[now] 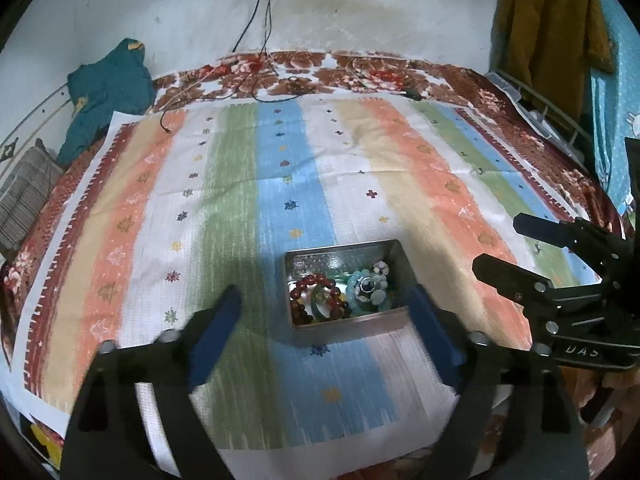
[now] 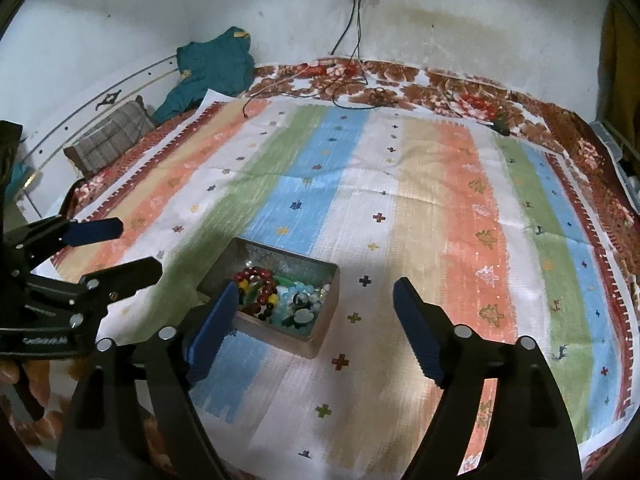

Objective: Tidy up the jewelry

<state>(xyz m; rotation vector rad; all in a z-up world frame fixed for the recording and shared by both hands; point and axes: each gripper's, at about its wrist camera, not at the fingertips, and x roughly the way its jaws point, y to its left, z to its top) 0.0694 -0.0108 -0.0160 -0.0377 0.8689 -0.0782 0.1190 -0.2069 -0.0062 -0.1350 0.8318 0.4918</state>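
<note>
1. A shallow rectangular grey metal tin (image 1: 347, 258) sits open-topped on the striped cloth, over the blue and white stripes, near the front middle of the bed.
2. Inside the tin lies a heap of jewelry: a bracelet of dark red round beads (image 1: 316, 283) on the left side, and pale aqua bead strands (image 1: 370, 290) on the right with a dark round piece among them. Green, yellow and white beads show in the pile too.
3. The left gripper (image 1: 326, 312) stands over the near edge of the tin, its blue-padded fingers spread wide, one on each side of the tin and clear of it, with nothing gripped.
4. The right gripper (image 2: 312, 312) is also spread wide and holds nothing; in its own view the left pad overlaps the tin's near corner, though contact cannot be told.
5. The thin woven cloth with green, blue, white, tan and orange stripes (image 1: 280, 176) lies over a brown floral blanket (image 1: 304, 68).
6. Farther back, a teal garment (image 1: 108, 84) is bunched against the white wall, beside a grey checked cushion (image 1: 24, 196).
7. Black cables (image 1: 260, 20) hang from a wall socket down onto the blanket.
</note>
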